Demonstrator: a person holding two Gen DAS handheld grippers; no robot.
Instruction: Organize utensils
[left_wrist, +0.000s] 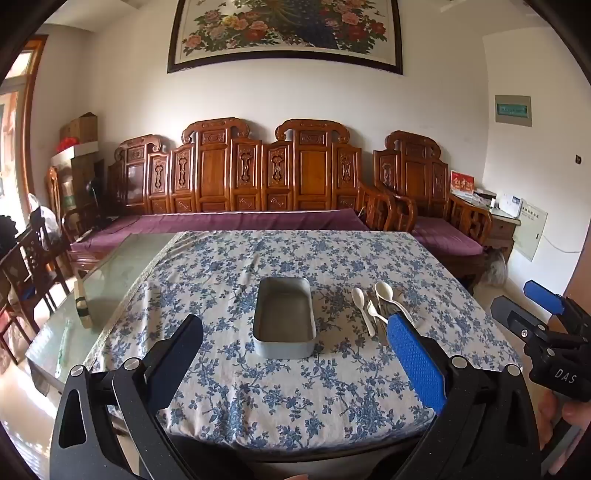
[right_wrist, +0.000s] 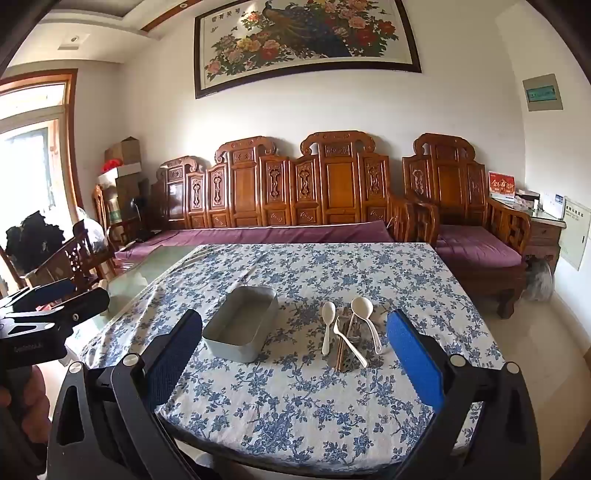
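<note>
An empty grey metal box (left_wrist: 284, 318) (right_wrist: 241, 324) stands mid-table on the blue floral cloth. Right of it lies a pile of utensils (left_wrist: 376, 306) (right_wrist: 349, 334): two white spoons (right_wrist: 328, 323), a white fork (right_wrist: 349, 341), metal cutlery and brown chopsticks (right_wrist: 339, 352). My left gripper (left_wrist: 295, 347) is open and empty, held above the near table edge in front of the box. My right gripper (right_wrist: 295, 343) is open and empty, in front of the box and the pile. Each gripper shows at the edge of the other's view (left_wrist: 546, 314) (right_wrist: 55, 299).
The cloth (left_wrist: 295, 387) covers the right part of a glass-topped table (left_wrist: 110, 280). A small striped object (left_wrist: 82, 306) lies on the bare glass at left. A carved wooden sofa (left_wrist: 240, 177) with purple cushions stands behind the table; wooden chairs (left_wrist: 26, 258) stand at left.
</note>
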